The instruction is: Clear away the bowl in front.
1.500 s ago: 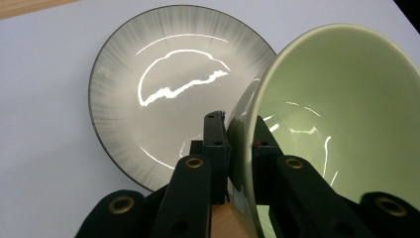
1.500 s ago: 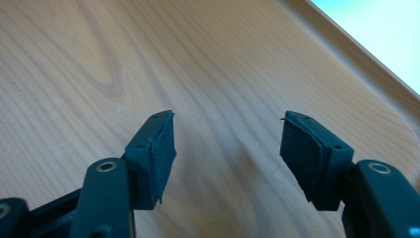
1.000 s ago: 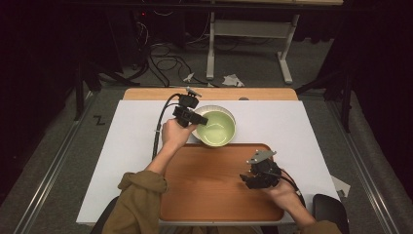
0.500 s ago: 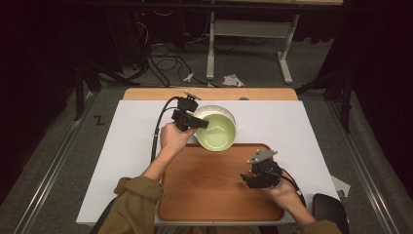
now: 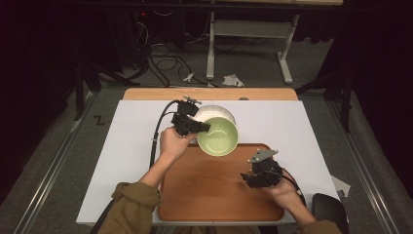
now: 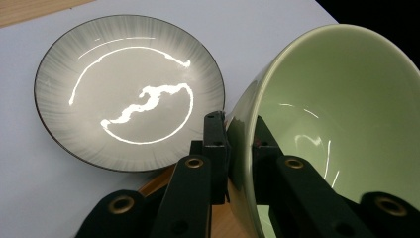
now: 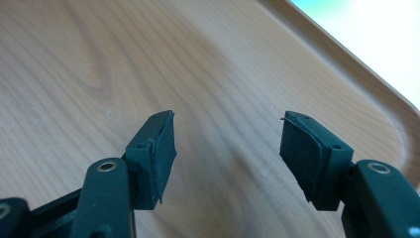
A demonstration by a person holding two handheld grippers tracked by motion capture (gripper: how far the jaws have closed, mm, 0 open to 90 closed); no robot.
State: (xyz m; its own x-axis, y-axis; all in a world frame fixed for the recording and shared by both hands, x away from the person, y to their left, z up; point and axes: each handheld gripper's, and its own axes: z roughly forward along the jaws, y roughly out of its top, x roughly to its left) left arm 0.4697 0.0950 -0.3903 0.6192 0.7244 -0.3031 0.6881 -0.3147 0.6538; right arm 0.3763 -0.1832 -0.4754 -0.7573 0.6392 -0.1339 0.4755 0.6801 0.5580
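Note:
A pale green bowl [image 5: 217, 137] hangs tilted over the far edge of the wooden tray [image 5: 204, 190], and my left gripper [image 5: 204, 128] is shut on its rim. In the left gripper view the two black jaws pinch the bowl's wall [image 6: 337, 99], one pad inside and one outside. Behind the bowl a grey ribbed plate [image 5: 214, 112] with a dark rim lies flat on the white mat [image 5: 122, 161]; the same plate [image 6: 129, 87] lies left of the bowl. My right gripper [image 5: 246, 179] hovers open above the tray's right part, nothing between its pads [image 7: 161, 151].
The tray's bare wood [image 7: 99, 74] lies under the right gripper, its raised rim [image 7: 346, 59] close by. The white mat covers the table, with a wooden strip [image 5: 209, 93] at the far edge. Desk legs and cables lie on the floor beyond.
The left gripper has carried the green bowl toward the near side and tilted it, uncovering the grey plate behind. The right gripper has stayed where it was.

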